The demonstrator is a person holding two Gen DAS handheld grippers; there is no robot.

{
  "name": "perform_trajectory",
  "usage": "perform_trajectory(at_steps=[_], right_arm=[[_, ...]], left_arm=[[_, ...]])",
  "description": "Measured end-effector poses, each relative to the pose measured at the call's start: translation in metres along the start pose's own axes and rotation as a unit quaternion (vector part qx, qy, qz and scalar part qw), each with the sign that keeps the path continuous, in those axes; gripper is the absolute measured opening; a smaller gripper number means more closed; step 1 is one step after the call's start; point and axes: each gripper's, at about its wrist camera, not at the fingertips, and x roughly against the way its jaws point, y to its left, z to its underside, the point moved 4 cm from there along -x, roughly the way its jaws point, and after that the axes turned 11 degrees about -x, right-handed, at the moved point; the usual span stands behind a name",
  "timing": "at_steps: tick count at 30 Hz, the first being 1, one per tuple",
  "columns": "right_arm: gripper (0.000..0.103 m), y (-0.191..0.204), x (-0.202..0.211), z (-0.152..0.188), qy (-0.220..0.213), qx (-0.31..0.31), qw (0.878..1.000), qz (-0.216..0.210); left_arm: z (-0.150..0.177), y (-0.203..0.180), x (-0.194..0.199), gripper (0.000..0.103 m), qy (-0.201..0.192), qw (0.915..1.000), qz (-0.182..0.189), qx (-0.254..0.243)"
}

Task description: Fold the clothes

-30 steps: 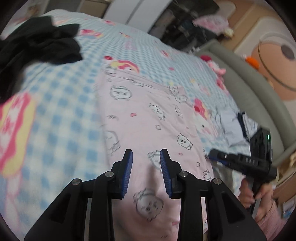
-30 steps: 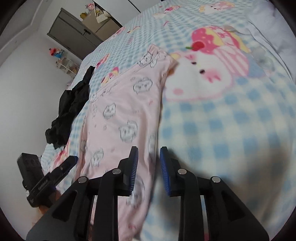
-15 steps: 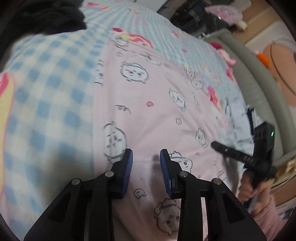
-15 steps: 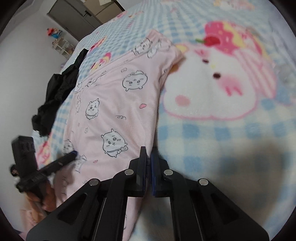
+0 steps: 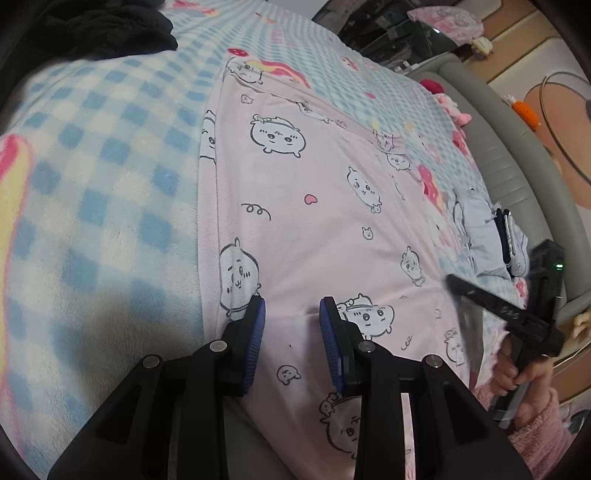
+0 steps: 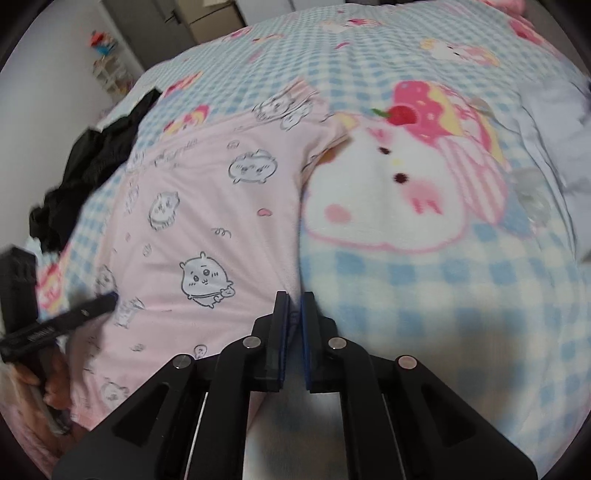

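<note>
I see the bed (image 5: 103,192) filling both views, covered by a fleece blanket in blue and white checks with pink cartoon prints; on it lies the pink garment (image 5: 314,221), spread flat and printed with small white cartoon animals, its long straight edges running away from me; a black garment (image 5: 103,29) sits bunched on the blanket, well apart from the pink one, toward the far left corner; a pale blue folded piece (image 5: 476,229) lies near the grey padded bed frame (image 5: 517,177) on the right side.

My left tool (image 5: 291,332) hovers low over the pink garment with its 2 blue pads standing apart, nothing pinched between them; the cloth shows flat in the gap.

My right tool (image 6: 294,321) sits at the garment's right edge, where pink cloth meets checked blanket; its jaws have just been closing and are now pressed nearly together, with a thin fold of the pink edge caught between the pads; in the left wrist view I see a hand (image 5: 524,376) in a pink fuzzy sleeve holding that tool's handle.
</note>
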Motion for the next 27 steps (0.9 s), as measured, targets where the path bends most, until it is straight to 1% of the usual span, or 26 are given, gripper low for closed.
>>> perform_trajectory(at_steps=[1,2,3,5,7,10,12,13,14,15,18,20,21,23,24,26,27], right_arm=[[0.004,0.001,0.008,-0.001,-0.012,0.006,1.0,0.016],[0.01,0.004,0.016,0.0,-0.019,0.015,1.0,0.014],[0.011,0.008,0.024,0.0,-0.024,0.025,0.999,0.007],[0.012,0.026,0.03,0.007,-0.017,0.048,0.999,-0.017],[0.014,0.047,0.028,0.02,-0.01,0.077,0.997,-0.021],[0.014,0.061,0.009,0.043,0.012,0.099,0.995,0.002],[0.014,0.062,-0.004,0.058,0.019,0.108,0.994,0.015],[0.014,0.06,-0.006,0.062,0.014,0.113,0.993,0.017],[0.012,0.057,-0.006,0.066,0.008,0.117,0.993,0.018],[0.011,0.052,-0.004,0.066,0.008,0.111,0.994,0.014],[0.01,0.033,0.004,0.065,0.011,0.086,0.996,-0.001],[0.009,0.014,0.012,0.067,0.009,0.075,0.997,0.013],[0.009,0.006,0.015,0.068,0.008,0.068,0.997,0.018],[0.009,-0.004,0.027,0.068,0.001,0.039,0.999,0.004],[0.012,-0.008,0.033,0.067,-0.003,0.023,1.0,-0.005],[0.012,0.0,0.046,0.065,-0.025,0.021,0.999,-0.028],[0.013,0.008,0.049,0.066,-0.033,0.029,0.998,-0.035]], left_arm=[[0.0,-0.001,0.0,0.032,-0.001,1.0,-0.005,-0.001],[-0.001,-0.001,0.0,0.032,-0.002,1.0,-0.01,-0.001],[-0.002,-0.004,0.003,0.032,-0.009,0.9998,-0.017,-0.002],[-0.003,-0.013,0.01,0.032,-0.024,0.9991,-0.035,-0.006],[-0.003,-0.032,0.025,0.033,-0.044,0.9971,-0.054,-0.032],[0.008,-0.066,0.038,0.034,-0.056,0.9884,-0.097,-0.103],[0.023,-0.077,0.031,0.035,-0.032,0.9825,-0.121,-0.138],[0.031,-0.075,0.024,0.035,-0.01,0.9794,-0.138,-0.147],[0.039,-0.069,0.017,0.035,0.013,0.9754,-0.162,-0.149],[0.046,-0.062,0.014,0.036,0.024,0.9739,-0.172,-0.145],[0.047,-0.052,0.028,0.036,0.014,0.9825,-0.149,-0.111],[0.05,-0.047,0.035,0.036,0.006,0.9855,-0.139,-0.097],[0.051,-0.048,0.037,0.035,-0.002,0.9857,-0.138,-0.096],[0.052,-0.051,0.04,0.035,-0.017,0.9859,-0.137,-0.095],[0.051,-0.056,0.045,0.036,-0.032,0.9868,-0.127,-0.095],[0.05,-0.068,0.054,0.038,-0.064,0.9878,-0.107,-0.093],[0.049,-0.071,0.056,0.042,-0.077,0.9872,-0.107,-0.09]])
